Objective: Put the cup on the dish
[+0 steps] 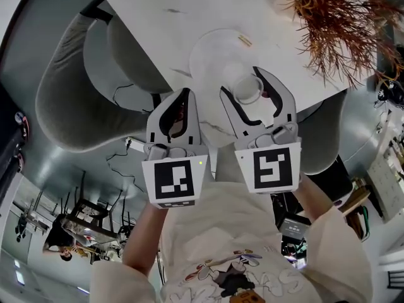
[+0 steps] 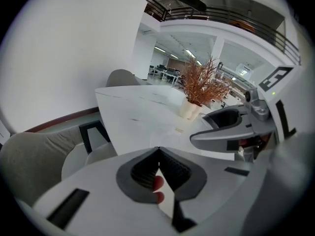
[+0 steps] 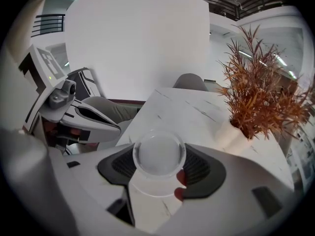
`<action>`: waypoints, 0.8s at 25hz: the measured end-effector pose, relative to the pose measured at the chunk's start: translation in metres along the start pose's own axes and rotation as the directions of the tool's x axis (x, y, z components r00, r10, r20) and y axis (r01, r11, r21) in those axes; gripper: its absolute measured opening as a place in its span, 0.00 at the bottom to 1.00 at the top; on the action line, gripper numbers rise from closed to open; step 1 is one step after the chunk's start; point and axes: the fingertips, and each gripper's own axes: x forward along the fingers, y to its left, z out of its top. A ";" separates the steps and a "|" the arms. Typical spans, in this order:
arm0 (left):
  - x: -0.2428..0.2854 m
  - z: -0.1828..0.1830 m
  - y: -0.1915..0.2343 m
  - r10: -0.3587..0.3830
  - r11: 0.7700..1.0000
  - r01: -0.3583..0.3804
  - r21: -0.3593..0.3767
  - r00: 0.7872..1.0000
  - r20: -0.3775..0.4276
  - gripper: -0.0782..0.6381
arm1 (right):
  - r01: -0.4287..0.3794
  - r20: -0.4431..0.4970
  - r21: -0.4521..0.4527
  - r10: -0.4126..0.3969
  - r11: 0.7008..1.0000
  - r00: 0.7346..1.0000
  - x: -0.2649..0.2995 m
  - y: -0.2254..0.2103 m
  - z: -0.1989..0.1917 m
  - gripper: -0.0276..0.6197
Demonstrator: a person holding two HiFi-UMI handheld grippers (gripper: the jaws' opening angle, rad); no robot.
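A white round dish [image 1: 214,55] lies on the white marble table [image 1: 164,17] near its front edge. My right gripper [image 1: 243,81] is shut on a small clear cup [image 1: 248,88], which sits over the dish's near right rim. In the right gripper view the cup [image 3: 158,155] fills the gap between the dark pads [image 3: 199,167], and I cannot tell if it touches the surface. My left gripper [image 1: 185,93] hangs beside it at the table's edge. Its jaws are shut, with nothing between them [image 2: 157,150].
A dried reddish plant [image 1: 334,24] in a white vase [image 3: 231,132] stands at the table's right. Grey upholstered chairs [image 1: 76,87] sit at the table's left side, and another [image 3: 189,81] stands at the far end. The table edge runs just under both grippers.
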 end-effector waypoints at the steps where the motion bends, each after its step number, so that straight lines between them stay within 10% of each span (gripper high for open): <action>1: 0.003 0.000 0.000 0.000 1.000 0.000 -0.001 1.000 -0.002 0.12 | 0.000 0.001 -0.002 0.001 1.000 1.000 0.002 -0.002 0.000 0.46; 20: 0.029 -0.011 0.007 -0.020 0.999 0.019 -0.036 0.999 -0.025 0.12 | -0.010 -0.056 -0.013 0.010 1.000 0.998 0.029 -0.002 -0.016 0.46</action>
